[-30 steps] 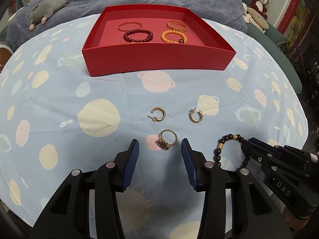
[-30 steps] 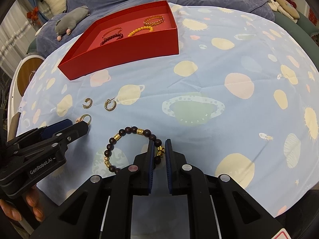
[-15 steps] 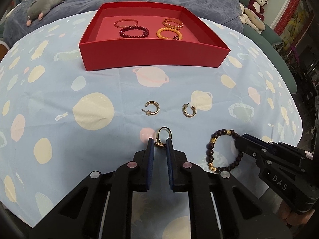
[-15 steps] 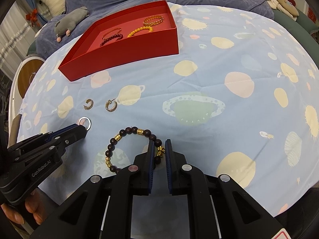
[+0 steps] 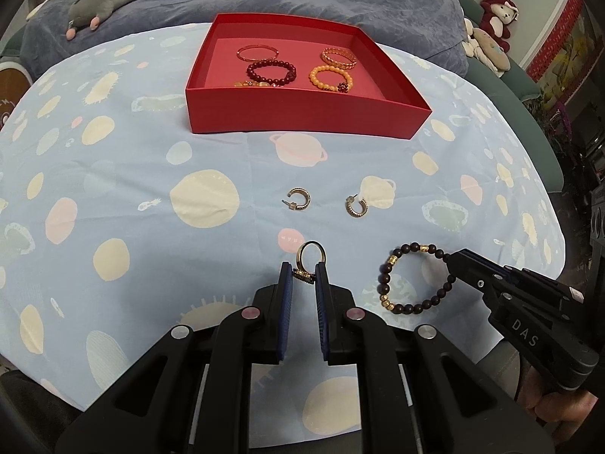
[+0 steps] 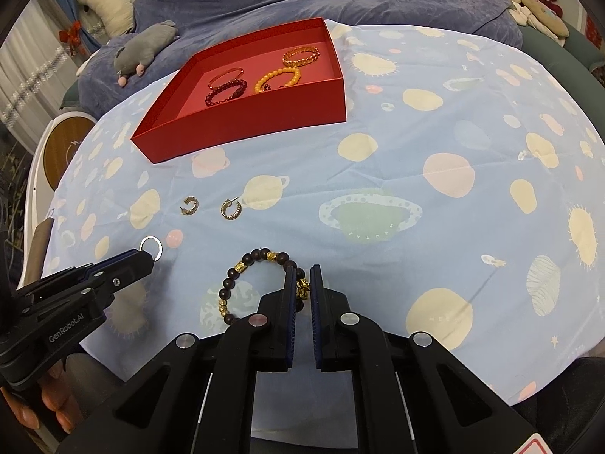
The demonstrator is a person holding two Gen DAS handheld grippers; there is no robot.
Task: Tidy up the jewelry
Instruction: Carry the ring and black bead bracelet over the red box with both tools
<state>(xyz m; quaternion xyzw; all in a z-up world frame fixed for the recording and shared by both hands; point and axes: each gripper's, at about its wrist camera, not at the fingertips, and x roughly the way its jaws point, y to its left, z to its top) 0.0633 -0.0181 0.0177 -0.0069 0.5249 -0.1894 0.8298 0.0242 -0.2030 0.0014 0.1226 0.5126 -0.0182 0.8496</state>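
Note:
My left gripper (image 5: 303, 270) is shut on a gold ring (image 5: 310, 258) and holds it upright just above the cloth; it also shows in the right wrist view (image 6: 151, 246). My right gripper (image 6: 301, 277) is shut on the gold charm of a dark beaded bracelet (image 6: 242, 268), which lies partly on the cloth (image 5: 397, 283). Two gold hoop earrings (image 5: 298, 199) (image 5: 356, 207) lie on the cloth ahead. A red box (image 5: 302, 121) at the back holds several bracelets (image 5: 270, 70).
The table wears a light blue cloth with planet prints (image 5: 204, 196). A grey plush mouse (image 5: 102, 3) lies on the blue blanket behind the box. Plush toys (image 5: 491, 34) sit at the far right. A round wooden object (image 6: 60, 151) stands left of the table.
My left gripper closed on the gold ring and lifted it upright, pulling back slightly. My right gripper stayed shut on the bracelet's charm.

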